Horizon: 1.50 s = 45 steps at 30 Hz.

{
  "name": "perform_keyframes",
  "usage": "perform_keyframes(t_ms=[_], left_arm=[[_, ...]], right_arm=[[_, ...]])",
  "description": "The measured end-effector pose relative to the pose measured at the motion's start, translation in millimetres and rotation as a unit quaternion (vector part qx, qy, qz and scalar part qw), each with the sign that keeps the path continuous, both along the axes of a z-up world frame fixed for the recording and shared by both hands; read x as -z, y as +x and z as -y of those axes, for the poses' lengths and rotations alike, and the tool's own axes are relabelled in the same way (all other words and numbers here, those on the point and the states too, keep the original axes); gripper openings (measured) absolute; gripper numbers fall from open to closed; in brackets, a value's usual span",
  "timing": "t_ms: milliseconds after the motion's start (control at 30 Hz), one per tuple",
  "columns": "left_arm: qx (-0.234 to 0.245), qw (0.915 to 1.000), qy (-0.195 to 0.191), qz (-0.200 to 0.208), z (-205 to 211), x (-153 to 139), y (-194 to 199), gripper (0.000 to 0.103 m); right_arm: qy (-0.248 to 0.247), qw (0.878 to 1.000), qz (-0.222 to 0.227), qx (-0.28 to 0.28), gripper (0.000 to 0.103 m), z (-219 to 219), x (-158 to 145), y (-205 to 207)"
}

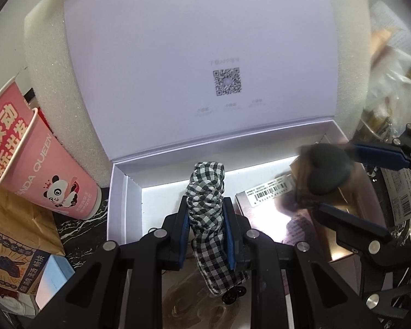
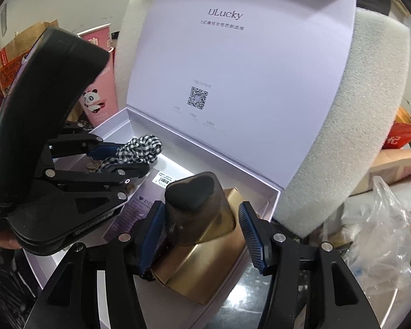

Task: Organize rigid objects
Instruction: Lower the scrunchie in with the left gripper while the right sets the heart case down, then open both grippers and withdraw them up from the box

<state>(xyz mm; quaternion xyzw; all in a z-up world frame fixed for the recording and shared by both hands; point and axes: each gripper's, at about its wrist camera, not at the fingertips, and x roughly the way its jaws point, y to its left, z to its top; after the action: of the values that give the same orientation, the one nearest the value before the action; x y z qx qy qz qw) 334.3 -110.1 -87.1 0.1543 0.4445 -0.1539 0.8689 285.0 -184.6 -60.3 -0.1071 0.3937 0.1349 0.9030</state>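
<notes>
While the white gift box (image 2: 139, 120) stands open on the cluttered tabletop, its lid (image 2: 243, 76) tilted back against a white foam block (image 2: 350, 126), both of my grippers reach in over its front edge. At the box's right end my right gripper (image 2: 200, 233) points forward and slightly down, its jaws spread wide. Between the blue pads (image 2: 150, 233) sits a smoky translucent case with a dark heart-shaped sponge (image 2: 191, 189) inside — the left pad touches its side, the right pad stands apart from it. That case stands against a gold box (image 2: 205, 268) at the gift box's right end. Just left of it a silvery flat pack (image 1: 263, 208) with a barcode label lies on the box floor.

Nearer the middle of the box, my left gripper (image 1: 207, 230) is levelled forward, jaws drawn narrow and clamped on a black-and-white checked hair tie (image 1: 205, 200), which rises upright between the pads and hangs out behind them — held above the box floor.

Outside the box on the left, a pink panda paper cup (image 1: 54, 175) leans against the foam, beside a brown paper bag (image 1: 11, 219).
</notes>
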Motion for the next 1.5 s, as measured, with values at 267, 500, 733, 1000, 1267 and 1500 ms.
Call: perform_keyframes(t_ms=[267, 500, 733, 1000, 1267, 1500], left_arm=[[-0.02, 0.9998, -0.008, 0.0, -13, -10, -2, 0.022], [-0.026, 0.9996, 0.0, -0.007, -18, -13, -8, 0.023], [-0.026, 0.9997, 0.005, 0.002, -18, -24, -24, 0.056], [-0.03, 0.9992, -0.009, 0.026, -31, -47, -47, 0.103], [-0.036, 0.9981, -0.02, 0.047, -38, -73, -64, 0.103], [-0.052, 0.9954, -0.04, 0.07, -53, -102, -81, 0.103]], right_arm=[[-0.001, 1.0, 0.01, 0.011, 0.061, 5, -12, -11], [-0.005, 1.0, 0.014, 0.025, 0.061, 14, -19, -22], [-0.009, 0.999, 0.023, 0.03, 0.061, 18, -27, -36], [-0.01, 0.999, 0.034, 0.04, 0.061, 21, -38, -48], [-0.006, 0.998, 0.053, 0.045, 0.062, 27, -59, -68], [-0.001, 0.996, 0.073, 0.043, 0.066, 22, -83, -84]])
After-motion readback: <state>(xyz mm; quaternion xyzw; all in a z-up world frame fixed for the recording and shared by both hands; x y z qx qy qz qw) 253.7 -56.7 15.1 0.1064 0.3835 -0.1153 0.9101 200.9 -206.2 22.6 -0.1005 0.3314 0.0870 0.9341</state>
